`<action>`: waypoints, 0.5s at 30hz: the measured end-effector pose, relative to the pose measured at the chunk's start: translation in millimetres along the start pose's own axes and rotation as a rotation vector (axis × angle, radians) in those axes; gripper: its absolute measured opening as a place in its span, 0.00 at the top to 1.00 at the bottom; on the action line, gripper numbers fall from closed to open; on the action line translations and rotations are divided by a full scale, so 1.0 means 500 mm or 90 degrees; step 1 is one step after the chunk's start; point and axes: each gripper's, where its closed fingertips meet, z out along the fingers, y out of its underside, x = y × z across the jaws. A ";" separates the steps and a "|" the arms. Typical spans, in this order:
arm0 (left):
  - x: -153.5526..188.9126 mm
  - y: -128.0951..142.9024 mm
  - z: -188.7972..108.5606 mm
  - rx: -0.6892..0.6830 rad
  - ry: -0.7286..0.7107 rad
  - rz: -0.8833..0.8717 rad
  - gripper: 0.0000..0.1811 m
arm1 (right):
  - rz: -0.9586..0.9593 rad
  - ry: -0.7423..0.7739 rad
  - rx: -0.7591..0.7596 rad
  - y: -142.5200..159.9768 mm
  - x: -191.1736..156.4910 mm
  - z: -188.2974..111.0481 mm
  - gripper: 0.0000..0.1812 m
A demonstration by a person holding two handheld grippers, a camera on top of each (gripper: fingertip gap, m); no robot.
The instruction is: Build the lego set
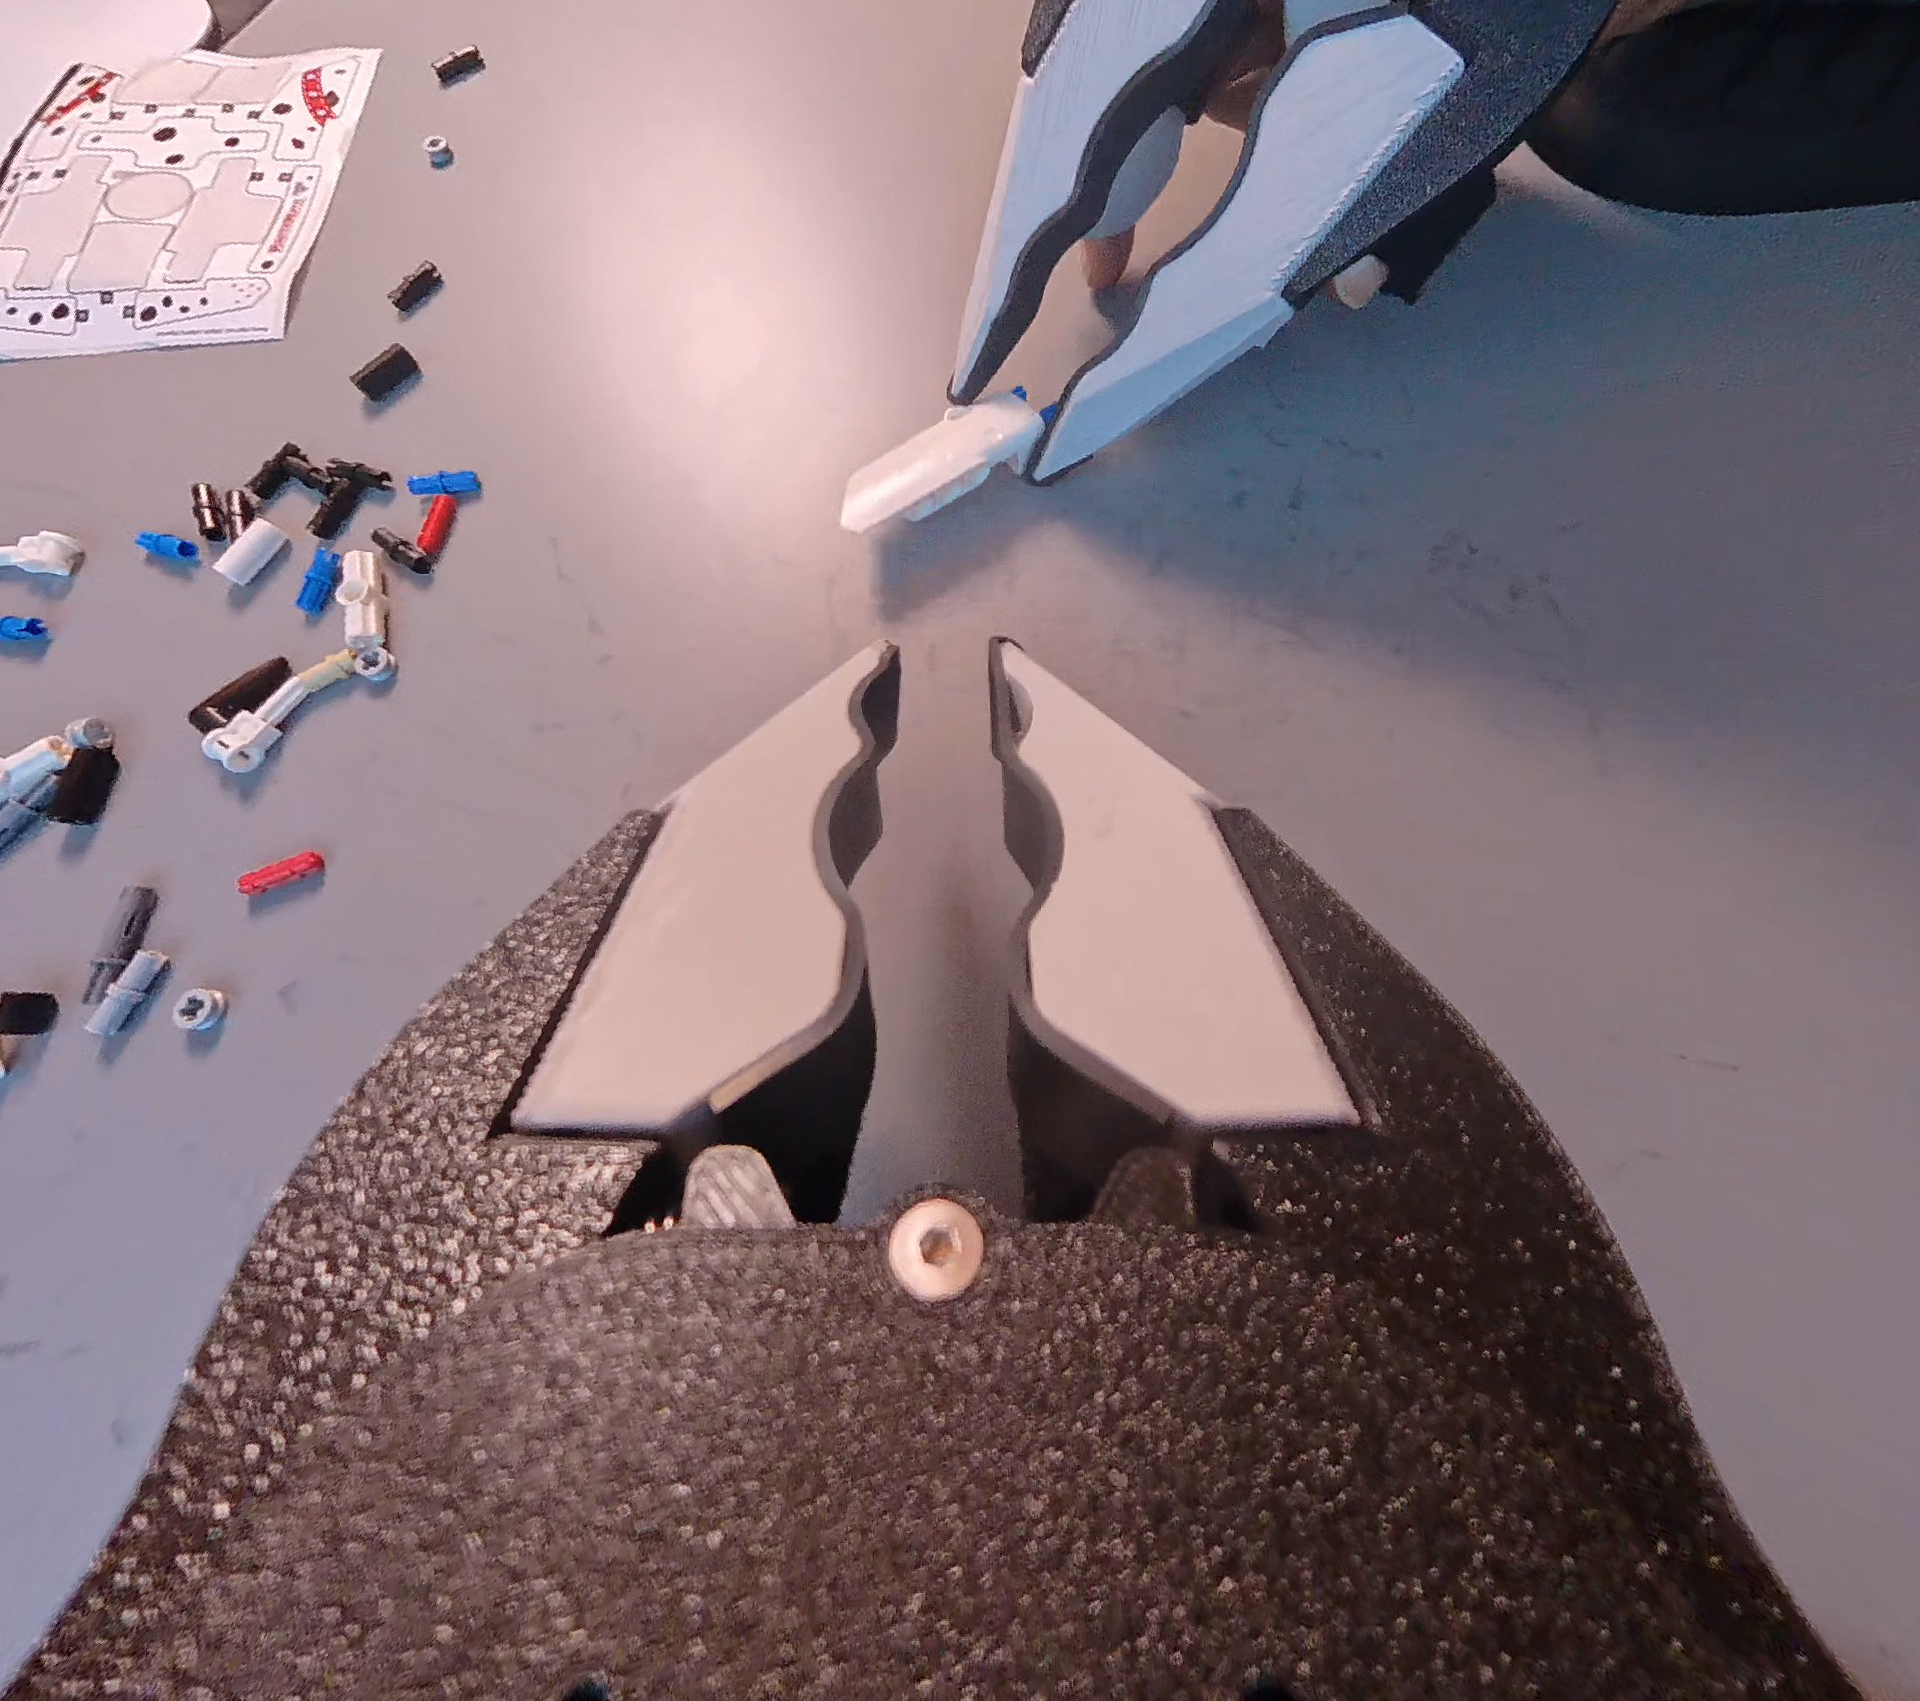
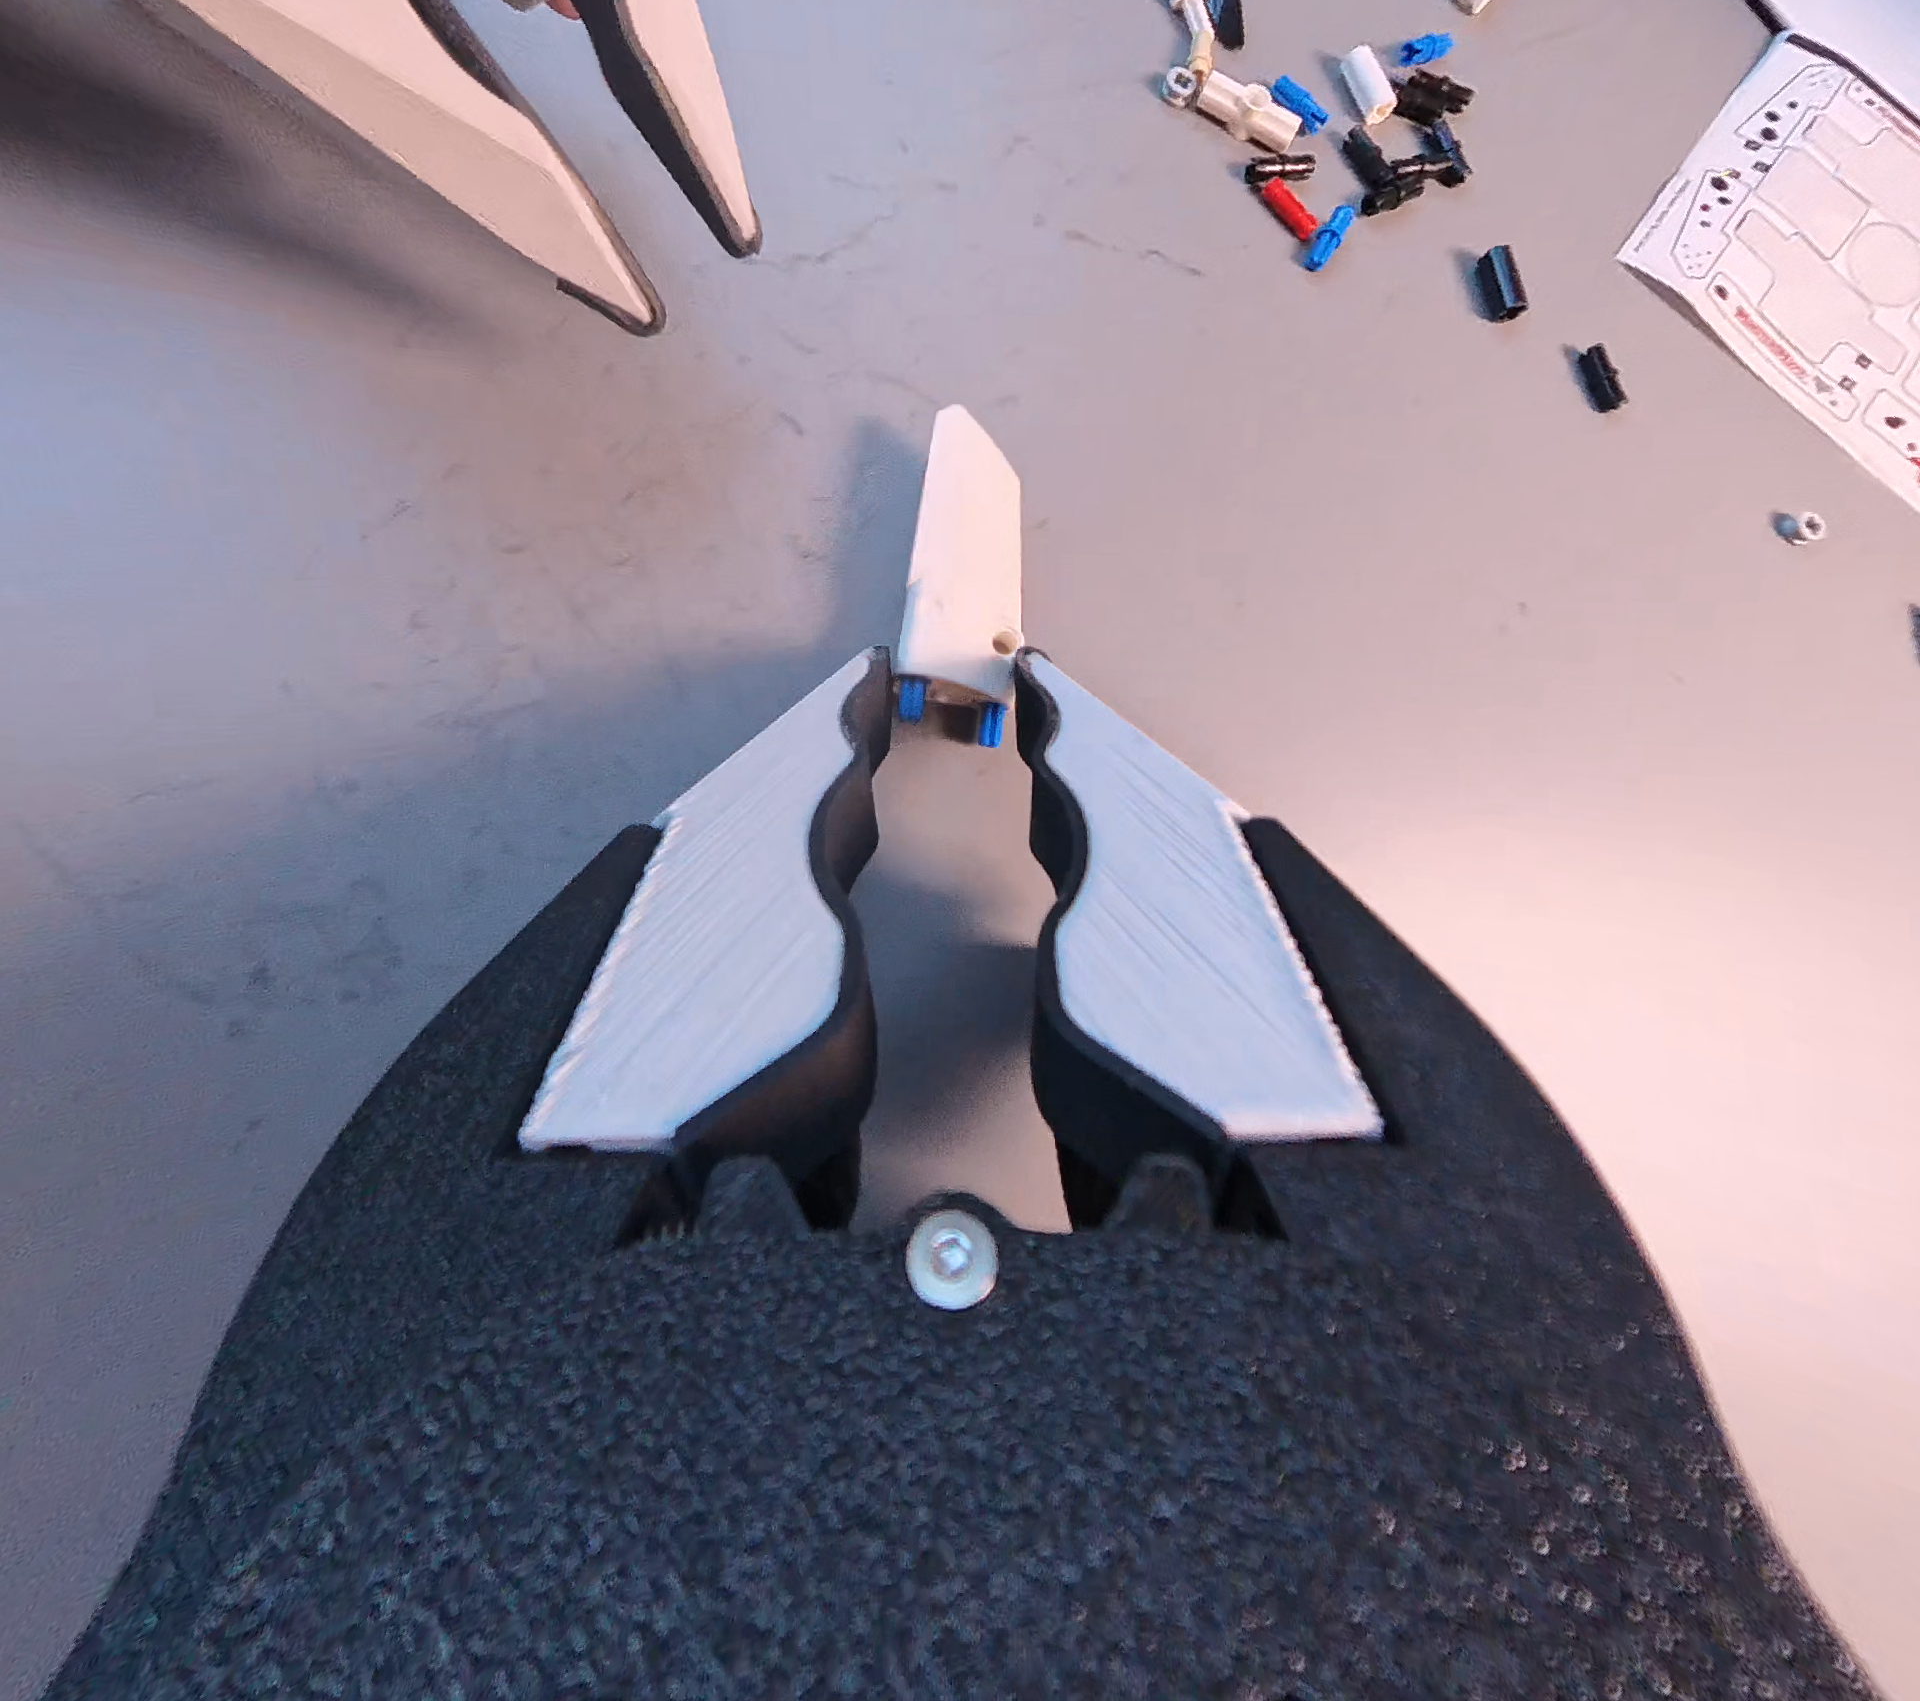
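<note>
Between my right fingers (image 2: 954, 683), clamped at their tips, sits a white lego panel (image 2: 961, 550) with blue pins (image 2: 911, 699) at its rear, its pointed end low over the grey desk (image 2: 416, 612). Nearby, my left fingers (image 1: 943, 645) stand slightly apart, holding nothing. Loose lego pieces (image 1: 312, 539) lie scattered beside a sticker sheet (image 1: 156, 197).

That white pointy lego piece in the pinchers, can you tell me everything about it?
The white pointy piece looks like smooth, shiny plastic: long, with a slanted tip and a small round hole near its thick end. Two blue pins stick out of that end. The right gripper pinches the thick end between its fingertips, while the tip points away toward the open left gripper, which is not touching it. It sits low over the grey table; whether it touches the table is unclear.
</note>
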 end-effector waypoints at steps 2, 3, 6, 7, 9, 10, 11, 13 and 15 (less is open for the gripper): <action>0.001 0.001 0.003 -0.002 0.001 0.000 0.90 | -0.001 -0.009 0.006 -0.002 -0.008 0.001 0.86; 0.001 0.002 0.004 -0.002 0.001 -0.002 0.90 | 0.000 -0.018 0.009 -0.004 -0.013 0.000 0.85; -0.003 0.001 0.003 0.002 -0.001 -0.013 0.88 | 0.006 -0.067 0.046 -0.020 -0.035 -0.010 0.82; -0.004 0.000 0.002 0.005 0.000 -0.017 0.88 | 0.011 -0.073 0.054 -0.023 -0.034 -0.013 0.82; -0.008 0.001 0.001 0.007 -0.001 -0.026 0.86 | 0.008 -0.070 0.057 -0.021 -0.028 -0.016 0.81; -0.009 0.002 0.001 0.005 -0.001 -0.030 0.86 | 0.007 -0.065 0.055 -0.018 -0.023 -0.016 0.81; -0.010 0.002 0.001 0.004 0.000 -0.032 0.85 | 0.006 -0.061 0.052 -0.015 -0.019 -0.015 0.81; -0.010 0.003 0.002 0.001 0.002 -0.033 0.84 | 0.005 -0.059 0.046 -0.009 -0.015 -0.014 0.81; -0.010 0.005 0.003 -0.003 0.003 -0.031 0.83 | 0.002 -0.061 0.046 -0.007 -0.016 -0.013 0.81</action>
